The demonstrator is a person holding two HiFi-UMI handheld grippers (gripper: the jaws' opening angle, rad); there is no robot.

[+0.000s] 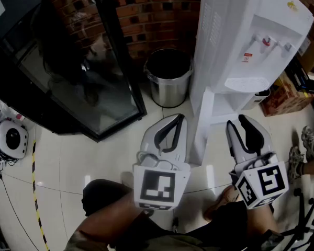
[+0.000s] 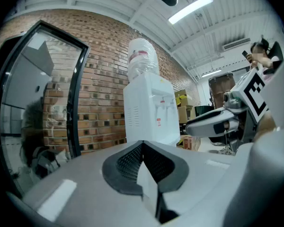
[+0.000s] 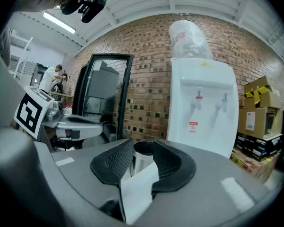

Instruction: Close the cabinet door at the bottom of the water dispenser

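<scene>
The white water dispenser point(image 1: 235, 35) stands against the brick wall; it also shows in the left gripper view point(image 2: 149, 112) and the right gripper view point(image 3: 201, 108). Its bottom cabinet door point(image 1: 198, 129) hangs open, swung out toward me over the tiled floor. My left gripper point(image 1: 180, 117) is just left of the door's edge, jaws shut and empty, tips meeting point(image 2: 141, 144). My right gripper point(image 1: 236, 121) sits right of the door, in front of the open cabinet, with its jaws open and nothing between them point(image 3: 143, 148). Neither gripper visibly touches the door.
A steel waste bin point(image 1: 168, 77) stands left of the dispenser by the wall. A black-framed glass door point(image 1: 78, 82) leans at the left. Cardboard boxes point(image 1: 282, 95) are stacked at the right. A round white device point(image 1: 11, 137) lies on the floor at far left.
</scene>
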